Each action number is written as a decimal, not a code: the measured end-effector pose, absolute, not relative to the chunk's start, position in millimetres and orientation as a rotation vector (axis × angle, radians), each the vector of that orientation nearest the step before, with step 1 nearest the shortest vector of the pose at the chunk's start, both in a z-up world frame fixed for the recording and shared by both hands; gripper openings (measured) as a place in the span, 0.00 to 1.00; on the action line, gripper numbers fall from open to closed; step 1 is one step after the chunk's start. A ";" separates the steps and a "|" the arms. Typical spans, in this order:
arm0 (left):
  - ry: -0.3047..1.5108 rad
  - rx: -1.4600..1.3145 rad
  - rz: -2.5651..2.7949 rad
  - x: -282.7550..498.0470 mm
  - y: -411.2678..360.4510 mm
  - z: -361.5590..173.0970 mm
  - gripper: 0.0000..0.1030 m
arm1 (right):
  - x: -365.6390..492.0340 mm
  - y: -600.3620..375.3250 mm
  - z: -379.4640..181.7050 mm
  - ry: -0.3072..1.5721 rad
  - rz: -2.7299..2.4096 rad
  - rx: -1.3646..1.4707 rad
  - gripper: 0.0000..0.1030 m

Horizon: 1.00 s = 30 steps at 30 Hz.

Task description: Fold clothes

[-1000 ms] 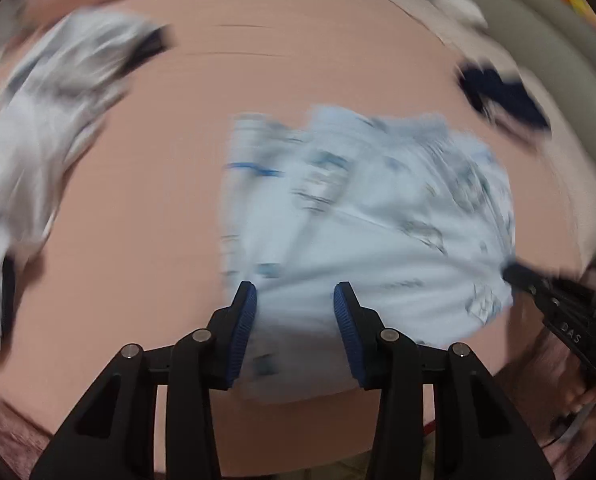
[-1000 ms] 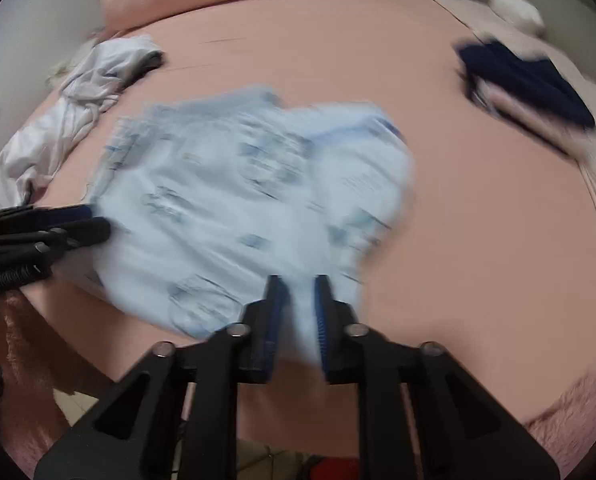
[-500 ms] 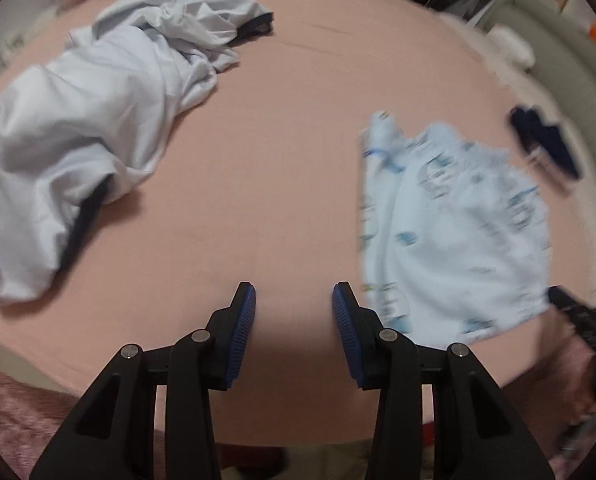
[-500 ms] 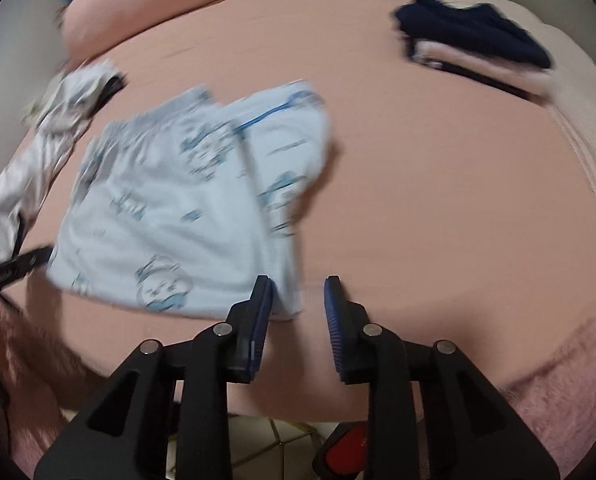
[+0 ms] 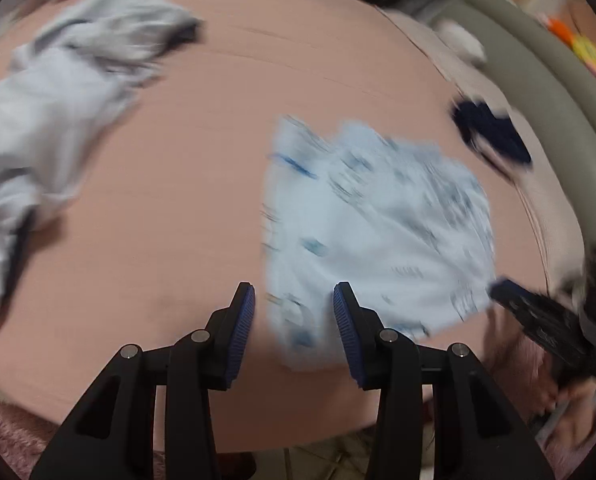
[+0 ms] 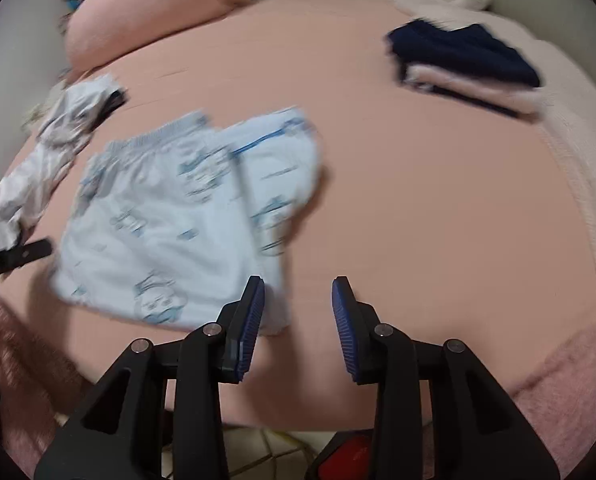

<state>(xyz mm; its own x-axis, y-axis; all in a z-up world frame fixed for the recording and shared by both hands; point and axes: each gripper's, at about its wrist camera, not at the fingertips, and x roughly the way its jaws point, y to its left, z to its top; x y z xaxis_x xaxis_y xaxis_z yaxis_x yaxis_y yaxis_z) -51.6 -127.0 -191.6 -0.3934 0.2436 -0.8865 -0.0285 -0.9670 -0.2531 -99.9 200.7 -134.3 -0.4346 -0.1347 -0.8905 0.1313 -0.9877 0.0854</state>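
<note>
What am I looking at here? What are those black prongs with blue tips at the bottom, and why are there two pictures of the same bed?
No robot: a person holds a two-finger gripper in each hand, each with a fisheye camera looking along its fingers. One picture is from the left gripper, the other from the right gripper. Both are open and hold nothing. On the pink bedsheet lie light blue printed shorts, partly folded, a crumpled white garment with dark trim, and a folded stack of navy and pale pink clothes. A pink pillow sits at the far edge.
</note>
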 end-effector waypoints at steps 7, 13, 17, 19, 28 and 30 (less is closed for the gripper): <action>-0.219 -1.589 2.480 -53.7 -115.8 -186.1 0.42 | -113.1 214.3 -129.1 -0.124 -2.577 1.548 0.38; -0.104 -1.551 2.509 -69.2 -91.8 -188.3 0.42 | -134.4 217.3 -139.4 -0.181 -2.567 1.561 0.35; -0.182 -1.459 2.524 -74.9 -94.4 -176.3 0.44 | -128.0 238.1 -137.3 -0.013 -2.725 1.659 0.35; -0.220 -1.413 2.529 -77.7 -95.8 -170.3 0.44 | -124.1 250.5 -131.8 -0.135 -2.708 1.616 0.36; -0.067 -1.438 2.462 -80.2 -58.0 -179.2 0.48 | -112.8 155.9 -124.1 -0.167 -2.477 1.417 0.36; 0.087 -1.450 2.483 -75.3 -45.4 -183.0 0.48 | -105.9 139.0 -129.7 -0.033 -2.494 1.427 0.34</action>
<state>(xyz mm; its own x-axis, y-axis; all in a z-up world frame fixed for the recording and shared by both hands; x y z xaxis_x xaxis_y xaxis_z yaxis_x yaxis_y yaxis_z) -75.3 -45.4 -183.0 -0.4662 0.1957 -0.8628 -0.2558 -0.9634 -0.0803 -105.9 139.0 -129.7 -0.4798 -0.2413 -0.8436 0.2191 -0.9639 0.1511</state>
